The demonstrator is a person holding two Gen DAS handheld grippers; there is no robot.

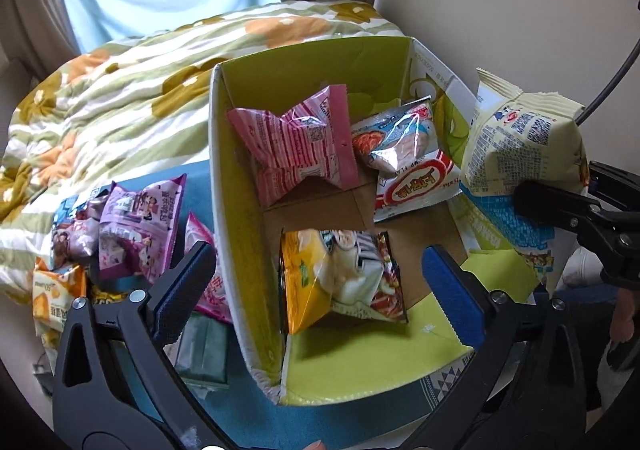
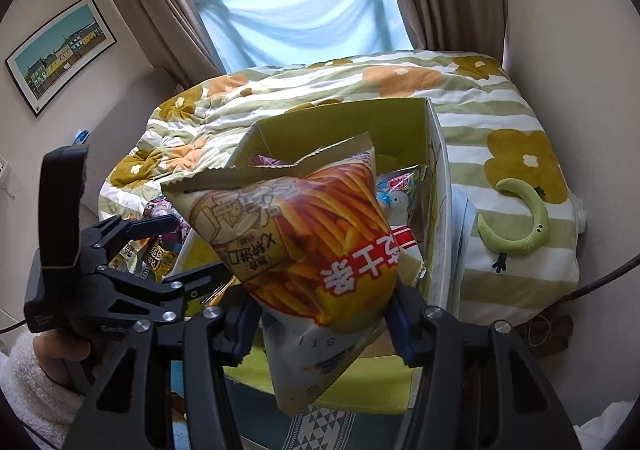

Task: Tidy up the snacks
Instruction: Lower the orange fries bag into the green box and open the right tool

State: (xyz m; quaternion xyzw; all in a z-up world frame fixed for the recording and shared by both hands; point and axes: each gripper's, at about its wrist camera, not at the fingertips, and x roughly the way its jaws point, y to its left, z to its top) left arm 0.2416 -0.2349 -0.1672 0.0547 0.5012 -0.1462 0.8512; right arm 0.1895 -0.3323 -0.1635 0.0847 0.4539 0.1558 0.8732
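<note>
Holding a fries packet (image 2: 320, 250) clamped between its two blue pads, the right gripper (image 2: 320, 326) poises the bag over the near rim of the cardboard box (image 2: 438, 210), which fills the middle of the right wrist view. The grip sits low on the packet, on its bottom edge, so the bag stands up and leans toward the box; that hold looks chosen to let the bag tip in once it is let go.

In the left wrist view the same packet shows its pale printed back at the right edge of the frame, pinched by the right gripper's dark jaws.

The left gripper (image 1: 320, 290) hangs with its jaws spread as wide as they go, and nothing is pressed by either blue pad. A yellow packet (image 1: 340, 282) lies in the box between them in the lower centre of the frame, apparently just dropped, propped against the box wall. A pink packet (image 1: 300, 146) and a shrimp-chip packet (image 1: 404, 162) already rest on the box floor in the upper middle.

More snacks wait outside: a purple packet (image 1: 136, 226) and an orange packet (image 1: 56, 290) lie heaped on the bed (image 1: 100, 110) at the lower left, beside the box, presumably the pile being cleared.
</note>
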